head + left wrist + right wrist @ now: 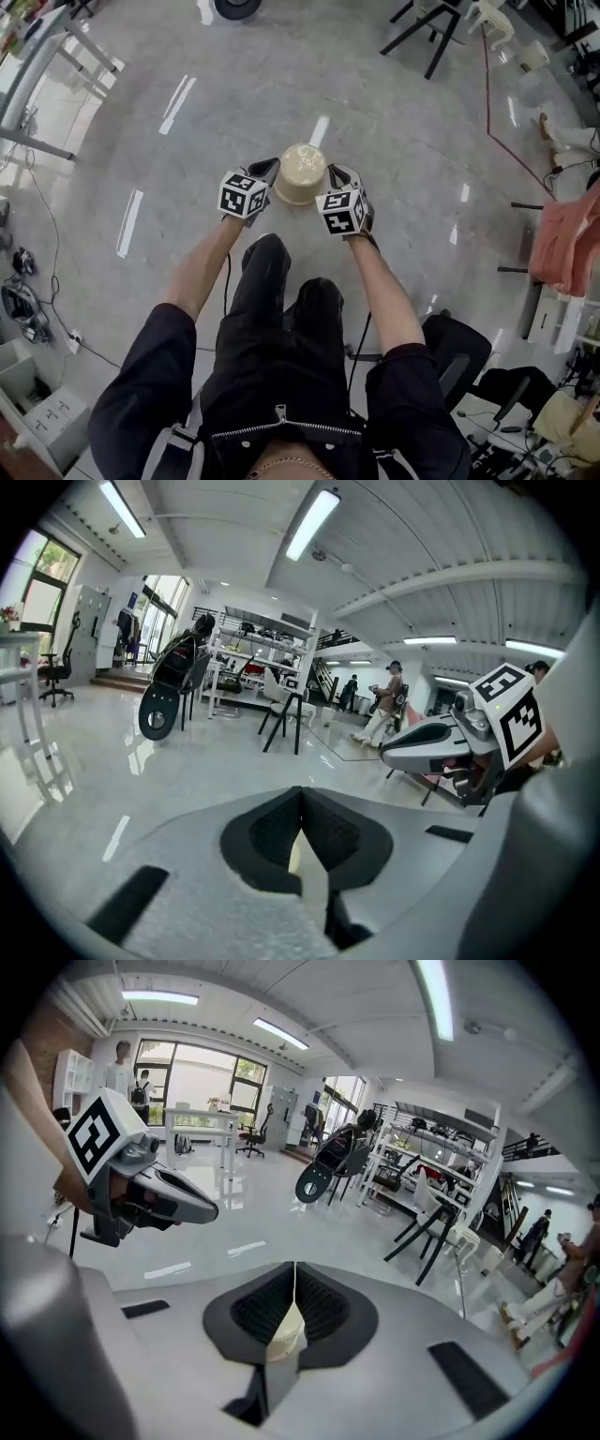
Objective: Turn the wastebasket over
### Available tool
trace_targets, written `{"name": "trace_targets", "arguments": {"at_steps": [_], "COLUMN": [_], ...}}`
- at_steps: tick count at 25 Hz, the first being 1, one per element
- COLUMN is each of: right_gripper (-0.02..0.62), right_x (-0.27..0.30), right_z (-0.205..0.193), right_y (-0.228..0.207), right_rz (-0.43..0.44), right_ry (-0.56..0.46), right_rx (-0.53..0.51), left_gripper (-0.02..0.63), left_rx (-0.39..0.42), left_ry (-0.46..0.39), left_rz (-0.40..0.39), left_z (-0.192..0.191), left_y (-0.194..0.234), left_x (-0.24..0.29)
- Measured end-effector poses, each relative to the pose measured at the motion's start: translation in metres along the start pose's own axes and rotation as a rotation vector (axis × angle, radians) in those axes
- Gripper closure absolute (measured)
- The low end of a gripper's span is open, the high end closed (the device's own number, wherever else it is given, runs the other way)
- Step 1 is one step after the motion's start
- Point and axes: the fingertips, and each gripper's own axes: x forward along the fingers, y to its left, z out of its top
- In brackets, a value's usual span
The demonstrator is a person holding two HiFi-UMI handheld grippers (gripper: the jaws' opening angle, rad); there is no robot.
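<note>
Wastebasket point(300, 176): beige, tapered, held up off the floor point(403, 131) in front of the person's knees point(281, 281), centred btwn the two tongs. L to R in head view: left tongs point(269, 172) on its left side, basket in the middle, right tongs point(335, 176) on its right side, so both hands are equally near, one per flank. Left tongs: jaws closed down to a slit, thin cream strip of basket wall point(298, 855) pinched btwn the black pads point(267, 832) in the left gripper view, so it looks clamped on the rim or wall. Right tongs: same, jaws nearly together on a cream sliver of the basket point(284, 1330) in the right gripper view. Each gripper view also shows the other tongs across the gap, roughly level w/ it. Long axis runs away from the person, approx along the head view's up-down. The narrower flat round end faces up and away, the wider end sits toward the person and lower. Looks like the closed base showing, but can't be sure bc no inside is visible. Key relation, as a judgement: the two grip points make a left-right line across the basket, at right angles to its long axis. Any flip would pivot about that line, w/ both wrists rolling together. Uneven roll could twist the thin wall out of a pinch.
</note>
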Motion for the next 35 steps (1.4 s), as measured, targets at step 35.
{"name": "trace_targets", "arguments": {"at_steps": [35], "right_gripper": [0.585], "right_x": [-0.443], "right_z": [0.139], "right_y": [0.099], "right_rz": [-0.112], "right_ry": [-0.220], "right_rx": [0.334], "left_gripper": [0.603], "left_rx": [0.093], "left_ry": [-0.231], "left_rz": [0.015], "left_z": [0.162], "left_y": [-0.267], "left_x": [-0.407]}}
